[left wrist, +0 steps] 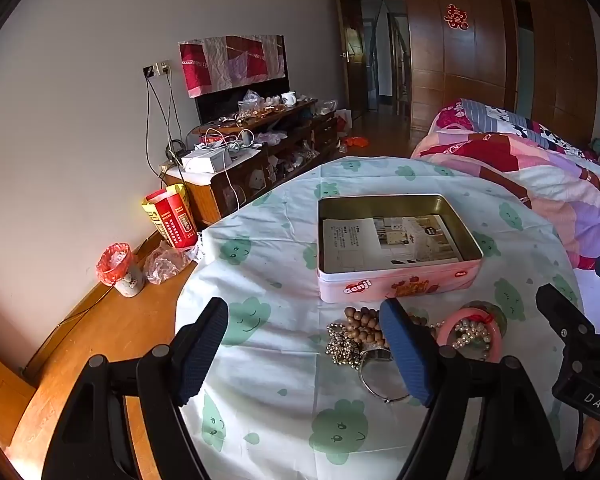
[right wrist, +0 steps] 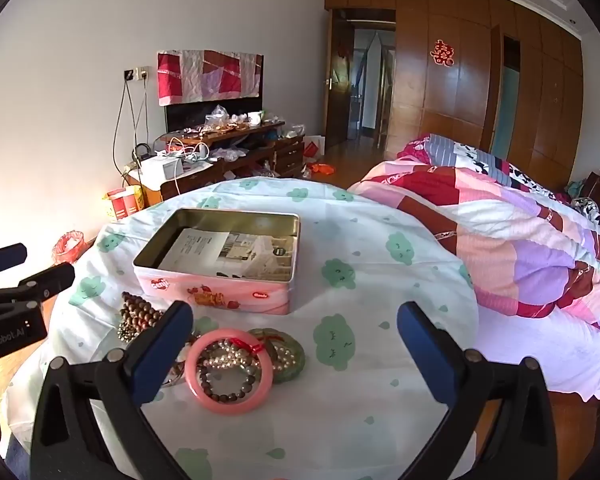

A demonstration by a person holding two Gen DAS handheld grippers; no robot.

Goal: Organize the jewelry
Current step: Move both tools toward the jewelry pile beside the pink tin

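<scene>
An open pink tin (left wrist: 396, 284) (right wrist: 220, 294) with a paper leaflet inside stands on the round cloth-covered table (left wrist: 268, 400) (right wrist: 360, 400). In front of it lies a pile of jewelry: brown wooden beads (left wrist: 360, 322) (right wrist: 138, 314), a sparkly chain (left wrist: 342, 346), a silver bangle (left wrist: 374, 384), a pink bangle (right wrist: 204, 396) (left wrist: 442, 330) ringing pearls (right wrist: 224, 358) and a dark bead bracelet, and a green bangle (right wrist: 294, 350). My left gripper (left wrist: 304, 352) is open and empty, above the pile's left side. My right gripper (right wrist: 296, 352) is open and empty, over the pile's right side.
A bed with a patchwork quilt (right wrist: 520, 248) (left wrist: 540, 176) stands right of the table. A cluttered wooden cabinet (left wrist: 260, 148) stands by the far wall, with a red box (left wrist: 174, 220) and a small bin (left wrist: 118, 268) on the floor at left.
</scene>
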